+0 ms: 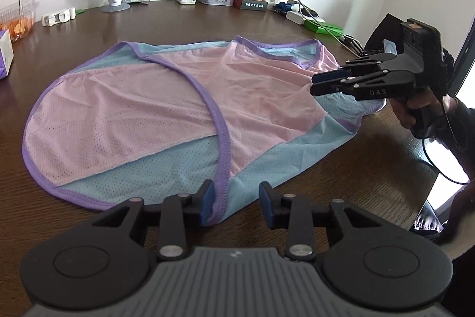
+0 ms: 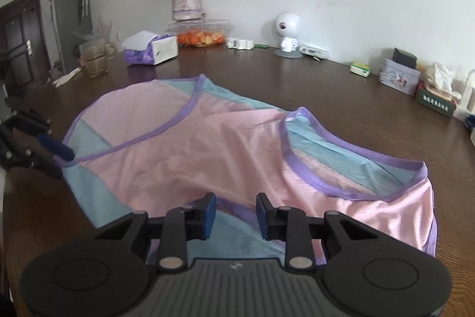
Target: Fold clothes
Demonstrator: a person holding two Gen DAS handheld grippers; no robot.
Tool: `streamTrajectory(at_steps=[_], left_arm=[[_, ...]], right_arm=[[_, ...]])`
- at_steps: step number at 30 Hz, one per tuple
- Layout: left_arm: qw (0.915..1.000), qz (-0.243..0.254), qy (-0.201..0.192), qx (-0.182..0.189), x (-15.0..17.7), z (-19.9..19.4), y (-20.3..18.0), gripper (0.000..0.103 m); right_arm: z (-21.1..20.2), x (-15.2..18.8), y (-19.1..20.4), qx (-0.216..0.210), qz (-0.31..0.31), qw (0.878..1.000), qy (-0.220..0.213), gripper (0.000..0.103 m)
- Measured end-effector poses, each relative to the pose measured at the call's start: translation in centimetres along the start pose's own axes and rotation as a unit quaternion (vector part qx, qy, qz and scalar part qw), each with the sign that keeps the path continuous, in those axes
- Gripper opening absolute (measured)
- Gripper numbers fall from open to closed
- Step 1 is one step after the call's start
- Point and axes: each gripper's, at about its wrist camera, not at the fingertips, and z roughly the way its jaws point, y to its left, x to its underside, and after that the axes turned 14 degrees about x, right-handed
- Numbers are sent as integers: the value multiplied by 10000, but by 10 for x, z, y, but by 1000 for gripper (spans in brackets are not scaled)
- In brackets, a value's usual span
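Vest (image 1: 166,109), pink and blue, purple-trimmed: spread flat on worktop (image 1: 356,186). Left claw (image 1: 236,205) and right claw (image 2: 236,214): both apart at its edges. Right wrist view alone: flower vase (image 2: 186,3).

Home, likely dining room: dark wooden table (image 2: 341,91); beyond right tongs, vase of flowers (image 2: 186,3), tissue pack (image 2: 151,49), box of oranges (image 2: 200,33), refrigerator (image 2: 69,17) far left by door (image 2: 22,40).

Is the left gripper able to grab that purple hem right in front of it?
Probably yes. The left gripper is open, and the garment lies flat on the table with its purple hem reaching between the fingers. Nothing blocks the way; the right gripper is at the far edge.
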Motion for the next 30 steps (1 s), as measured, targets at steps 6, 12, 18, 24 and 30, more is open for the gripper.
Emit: streamTrajectory(at_steps=[6,12,18,24,30], left_arm=[[9999,-88,-43,131,1,-6,13,21],[9998,90,-20,167,0,-12,16,28],[9986,295,-278,345,9,-20,14,65],[9970,747,-188,115,13,-8,10,9],[9971,711,-137,246,17,-14,0,2]], right_arm=[[-6,8,-3,49,-419,9991,42,2],[-31,7,-7,11,-280,9996,-77,21],[-55,33,26,-1066,-405,9934,-98,39],[-44,42,30,-873,-199,9960,-61,2],[-57,52,27,-972,-155,9951,4,1]])
